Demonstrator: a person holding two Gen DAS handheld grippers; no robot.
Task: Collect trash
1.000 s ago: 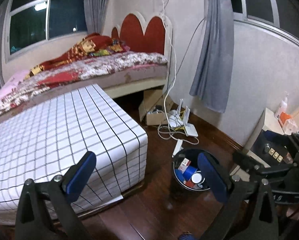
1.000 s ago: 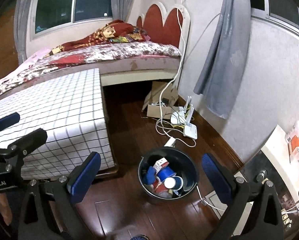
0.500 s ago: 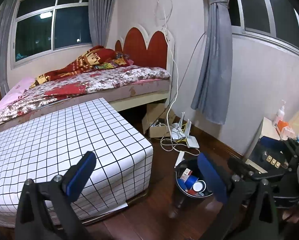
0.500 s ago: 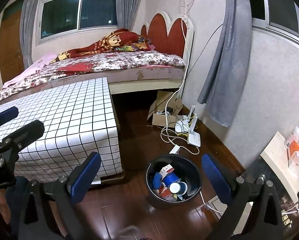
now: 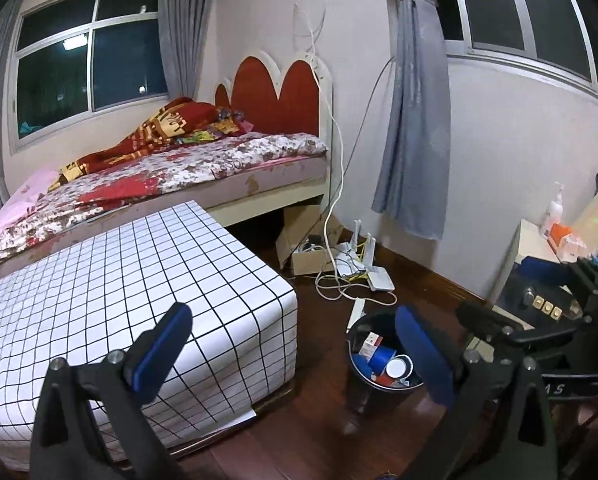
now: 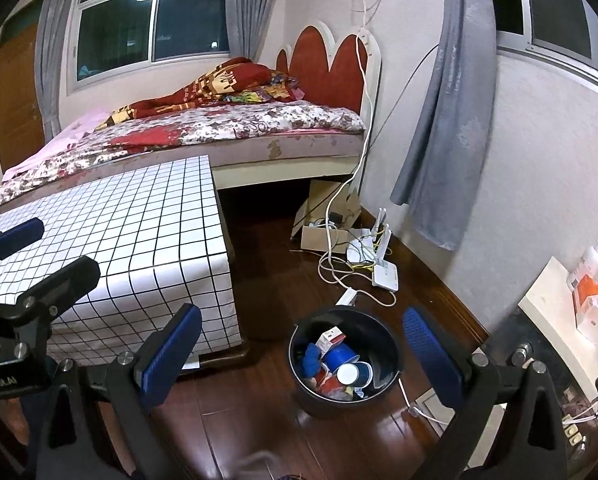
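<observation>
Both pairs of blue-padded fingers stand wide apart and empty: the left gripper (image 5: 295, 344) over the checked desk (image 5: 99, 280)'s near corner, the right gripper (image 6: 303, 354) raised above the bin (image 6: 345, 398) on the floor. The trash (image 6: 341, 364) inside, paper cups and cartons, looks light and crushable; the bin's stiff rim seems the surest hold.

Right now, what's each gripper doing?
Left gripper: open, holding nothing.
Right gripper: open, holding nothing.
</observation>
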